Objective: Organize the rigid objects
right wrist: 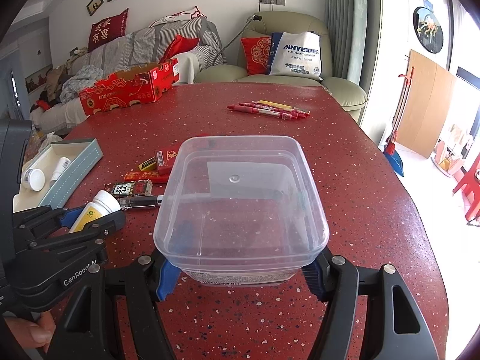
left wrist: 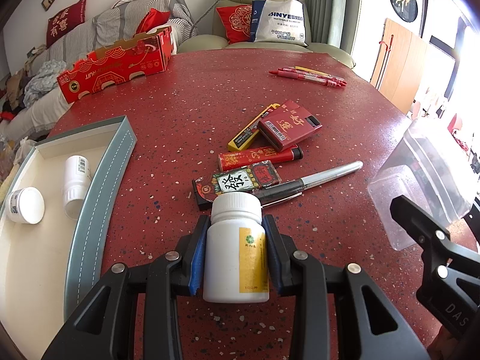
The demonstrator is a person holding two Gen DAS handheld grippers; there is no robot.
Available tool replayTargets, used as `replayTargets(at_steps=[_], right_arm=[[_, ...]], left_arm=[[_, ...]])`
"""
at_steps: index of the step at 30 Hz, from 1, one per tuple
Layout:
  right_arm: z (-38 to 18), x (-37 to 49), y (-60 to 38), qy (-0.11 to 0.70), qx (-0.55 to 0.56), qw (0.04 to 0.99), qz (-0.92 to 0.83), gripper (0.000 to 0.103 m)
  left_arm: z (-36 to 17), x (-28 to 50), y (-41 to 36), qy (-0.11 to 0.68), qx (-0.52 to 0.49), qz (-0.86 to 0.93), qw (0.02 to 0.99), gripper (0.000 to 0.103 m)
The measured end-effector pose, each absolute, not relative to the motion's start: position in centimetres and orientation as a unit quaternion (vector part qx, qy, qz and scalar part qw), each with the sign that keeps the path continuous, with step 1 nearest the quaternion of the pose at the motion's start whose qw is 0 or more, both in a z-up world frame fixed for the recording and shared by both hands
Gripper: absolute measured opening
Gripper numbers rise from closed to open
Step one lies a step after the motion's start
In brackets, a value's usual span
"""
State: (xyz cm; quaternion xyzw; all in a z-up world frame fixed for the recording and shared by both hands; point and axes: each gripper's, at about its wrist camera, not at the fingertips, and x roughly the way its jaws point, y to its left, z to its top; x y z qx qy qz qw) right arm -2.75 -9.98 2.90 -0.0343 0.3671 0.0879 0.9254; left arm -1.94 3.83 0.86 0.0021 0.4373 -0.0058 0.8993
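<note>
Item list, red speckled tabletop [left wrist: 186, 111].

Left gripper [left wrist: 237, 252]: lower centre of the left wrist view, blue pads pressed against both sides of a white pill bottle [left wrist: 235, 249] with a yellow label, ribbed cap pointing away from the camera. In the right wrist view the same gripper [right wrist: 87, 216] sits at lower left, bottle [right wrist: 96, 210] clamped and tilted, a fingertip of the person's hand [right wrist: 28, 334] visible at the bottom left edge.

Right gripper [right wrist: 240, 273]: lower centre of its own view, jaws spread wide and closed on the near end of a clear plastic container [right wrist: 240, 198], open side up, nothing inside. In the left wrist view the container [left wrist: 420, 186] shows at the right edge.

Grey-blue tray [left wrist: 99, 198], left of frame: holds a white jar [left wrist: 25, 205] and a white bottle lying on its side [left wrist: 76, 180].

Centre cluster, just beyond the held bottle: black-and-silver pen [left wrist: 312, 181], patterned flat box [left wrist: 237, 181], red lighter [left wrist: 259, 156], red cigarette pack [left wrist: 288, 124], yellow utility knife [left wrist: 249, 130] partly under the pack.

Upper right: group of red pens with one yellow [left wrist: 309, 75], well apart from the cluster.

Upper left: open red cardboard box [left wrist: 117, 64] at the table's far edge.
</note>
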Motion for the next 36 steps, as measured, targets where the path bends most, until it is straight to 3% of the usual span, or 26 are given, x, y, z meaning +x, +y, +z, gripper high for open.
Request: replayTargets(at_steps=[36], right_arm=[[3.2,-4.4,-10.1,0.384,-0.019,0.918,0.095,0.069]], left_arm=[[1.0,-3.9,3.9,0.437,-0.013,-0.009,0.899,0.038]])
